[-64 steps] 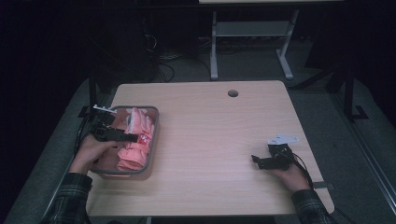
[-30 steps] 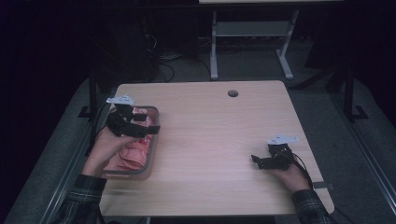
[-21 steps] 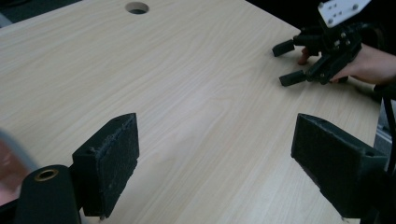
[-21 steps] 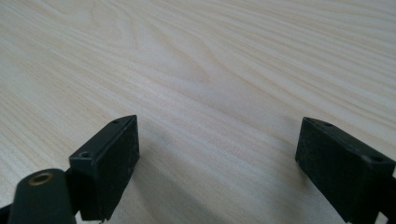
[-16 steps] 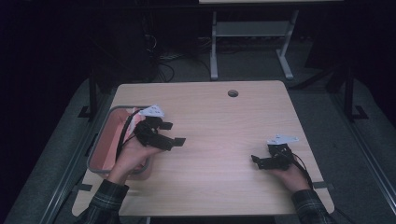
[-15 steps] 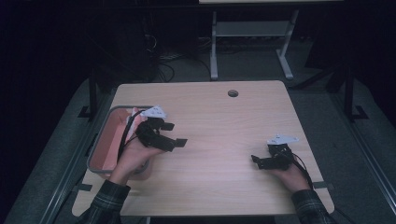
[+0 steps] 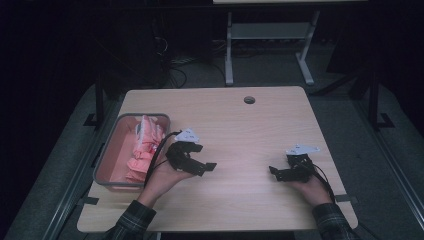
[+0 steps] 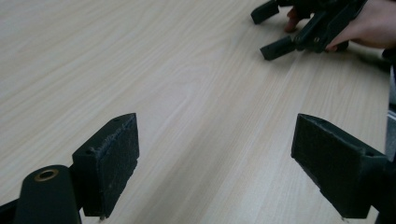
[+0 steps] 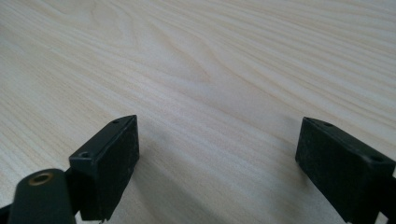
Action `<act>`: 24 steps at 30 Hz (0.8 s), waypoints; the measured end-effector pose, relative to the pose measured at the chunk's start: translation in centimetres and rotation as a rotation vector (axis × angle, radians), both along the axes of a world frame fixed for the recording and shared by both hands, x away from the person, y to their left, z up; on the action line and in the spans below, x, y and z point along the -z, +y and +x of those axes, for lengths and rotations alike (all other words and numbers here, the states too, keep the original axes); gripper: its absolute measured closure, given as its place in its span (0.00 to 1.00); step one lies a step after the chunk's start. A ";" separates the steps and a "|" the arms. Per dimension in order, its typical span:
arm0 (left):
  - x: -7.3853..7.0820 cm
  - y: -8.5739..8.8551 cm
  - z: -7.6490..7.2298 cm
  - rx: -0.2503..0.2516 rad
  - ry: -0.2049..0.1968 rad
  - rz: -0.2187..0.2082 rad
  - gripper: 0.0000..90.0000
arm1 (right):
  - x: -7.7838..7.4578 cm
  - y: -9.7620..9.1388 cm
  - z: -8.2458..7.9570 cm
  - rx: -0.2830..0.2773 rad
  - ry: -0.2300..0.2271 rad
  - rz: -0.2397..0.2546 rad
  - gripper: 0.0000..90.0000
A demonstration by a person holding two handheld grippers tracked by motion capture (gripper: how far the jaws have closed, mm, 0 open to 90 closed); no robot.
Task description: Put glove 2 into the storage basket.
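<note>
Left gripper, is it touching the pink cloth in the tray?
Apart. The high view shows the left gripper out over bare table, right of the tray, with the cloth inside.

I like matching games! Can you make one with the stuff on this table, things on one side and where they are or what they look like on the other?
Things:
1. pink cloth
2. grey tray
3. left gripper
4. round hole

Descriptions:
A. near the far edge of the table
B. open, with nothing between its jaws, just right of the tray
C. bunched up inside the tray
D. sits at the table's left edge

Pairs: 1-C, 2-D, 3-B, 4-A
</note>
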State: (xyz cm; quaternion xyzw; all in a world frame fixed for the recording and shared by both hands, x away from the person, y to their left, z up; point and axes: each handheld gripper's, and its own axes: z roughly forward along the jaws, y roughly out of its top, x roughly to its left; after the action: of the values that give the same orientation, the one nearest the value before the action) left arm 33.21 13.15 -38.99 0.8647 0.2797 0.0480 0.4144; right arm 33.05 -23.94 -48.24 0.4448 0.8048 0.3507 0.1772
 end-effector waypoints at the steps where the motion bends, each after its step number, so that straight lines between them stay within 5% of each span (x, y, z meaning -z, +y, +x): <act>1: 0.4 -0.3 -0.1 0.003 -0.001 0.004 0.16 | 0.0 0.0 0.0 0.001 0.001 0.000 0.14; 10: 3.4 -2.1 -0.7 0.002 -0.012 0.044 0.16 | 0.0 0.0 0.0 0.001 -0.001 0.000 0.14; 24: 7.5 -3.7 -0.9 0.006 -0.061 0.171 0.16 | 0.0 0.0 0.0 0.000 0.001 0.001 0.14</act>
State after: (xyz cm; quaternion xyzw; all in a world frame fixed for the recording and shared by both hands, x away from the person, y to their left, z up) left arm 32.27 9.49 -46.53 0.8960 0.2591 0.0965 0.3474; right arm 33.02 -23.90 -48.24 0.4450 0.8047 0.3509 0.1768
